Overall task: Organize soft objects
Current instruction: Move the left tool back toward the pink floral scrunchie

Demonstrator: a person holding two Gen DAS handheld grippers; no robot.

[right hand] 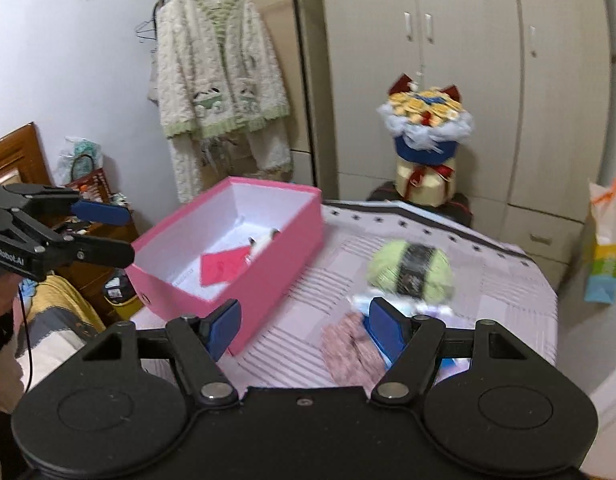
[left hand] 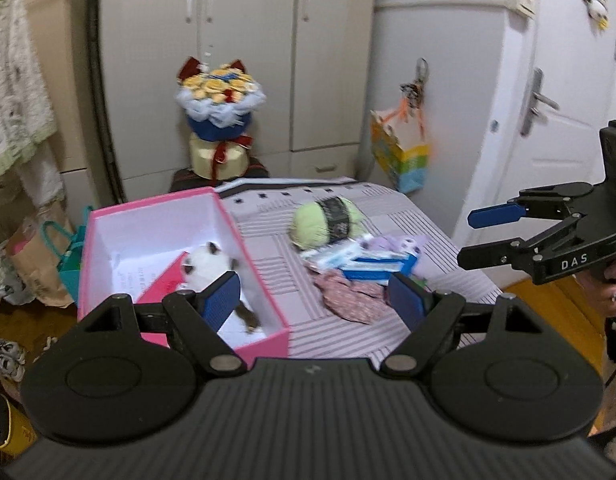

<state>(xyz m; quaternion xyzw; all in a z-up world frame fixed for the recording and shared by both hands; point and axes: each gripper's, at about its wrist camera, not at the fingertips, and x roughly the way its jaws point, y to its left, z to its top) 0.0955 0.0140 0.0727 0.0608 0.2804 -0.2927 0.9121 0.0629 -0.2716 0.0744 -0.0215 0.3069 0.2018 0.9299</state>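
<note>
A blue-wrapped flower bouquet [right hand: 427,128] is seen on a cream round box [right hand: 424,184] before the pale wardrobe [right hand: 460,60], a fluffy white cardigan [right hand: 219,64] is hung at the wall, and a colourful paper bag [left hand: 400,152] is hung near the white door [left hand: 564,80].

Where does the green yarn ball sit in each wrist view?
Left wrist: green yarn ball sits centre, slightly right, on the striped bedcover, right of the pink box.
Right wrist: yarn ball sits right of centre.
Shared landmark: the flower bouquet by the wardrobe.
</note>
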